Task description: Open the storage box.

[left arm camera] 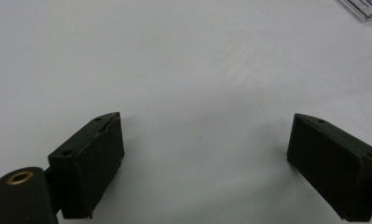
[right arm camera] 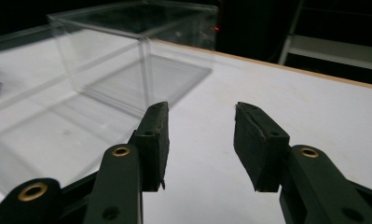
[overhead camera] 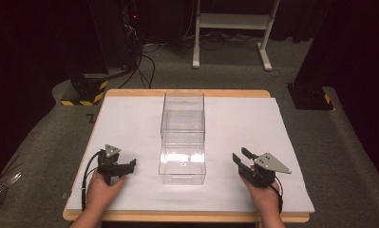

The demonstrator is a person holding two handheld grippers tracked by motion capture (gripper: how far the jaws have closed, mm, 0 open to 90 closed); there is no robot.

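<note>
A clear plastic box [overhead camera: 183,116] stands at the middle of the white table top [overhead camera: 130,118]. A lower clear section [overhead camera: 182,167] reaches from it toward the front edge. My left gripper [overhead camera: 130,165] rests to the left of that section, held by a hand. In the left gripper view its jaws [left arm camera: 207,123] stand wide open over bare white surface, and a corner of the clear box [left arm camera: 361,7] shows at the top right. To the right of the box, my right gripper [overhead camera: 239,154] points toward it. Its jaws [right arm camera: 200,109] are open and empty, with the box [right arm camera: 127,56] ahead to the left.
The wooden table edge [overhead camera: 187,217] frames the white sheet. On the carpet behind stand a white metal frame [overhead camera: 230,28], a black and yellow striped base [overhead camera: 85,95] with cables at the left, and a black base [overhead camera: 310,97] at the right.
</note>
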